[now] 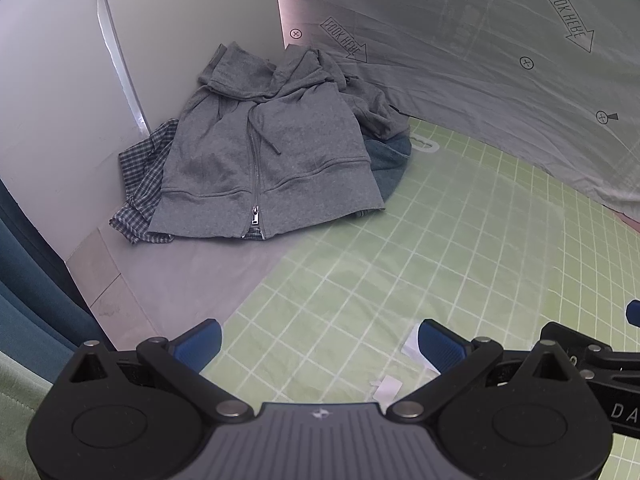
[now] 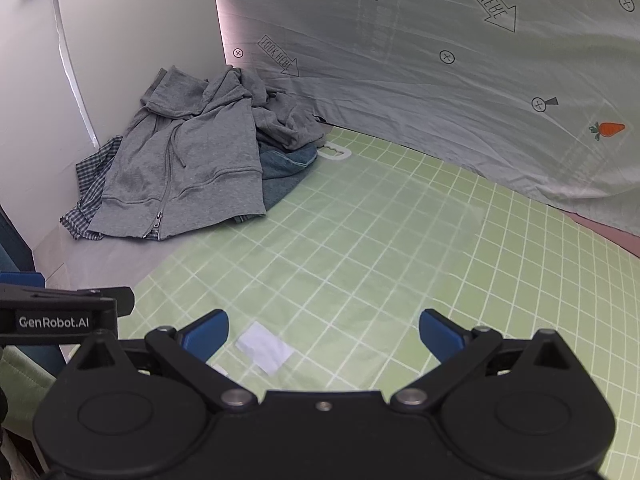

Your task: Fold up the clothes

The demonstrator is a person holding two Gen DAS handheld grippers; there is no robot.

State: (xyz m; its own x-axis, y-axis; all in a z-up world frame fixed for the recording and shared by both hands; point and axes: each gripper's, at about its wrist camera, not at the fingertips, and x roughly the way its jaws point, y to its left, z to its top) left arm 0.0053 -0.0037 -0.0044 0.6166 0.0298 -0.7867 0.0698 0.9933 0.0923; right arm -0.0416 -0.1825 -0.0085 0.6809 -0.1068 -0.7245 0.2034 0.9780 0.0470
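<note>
Fingers (image 1: 440, 346) spread wide on both grippers, empty, clothes pile (image 1: 264, 152) apparently cornered, mat (image 1: 440, 248) open.

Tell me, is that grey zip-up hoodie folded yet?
Not folded. The grey hoodie lies crumpled atop the pile, hood bunched, zipper only partly closed at the hem.

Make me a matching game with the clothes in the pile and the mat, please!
Things:
1. hoodie
2. checked shirt
3. denim garment
4. grid mat

Descriptions:
A. light green with white lines
B. blue, peeking out at the pile's right side
C. grey with a zipper, on top
D. checked, sticking out at the pile's left side

Pairs: 1-C, 2-D, 3-B, 4-A
</note>
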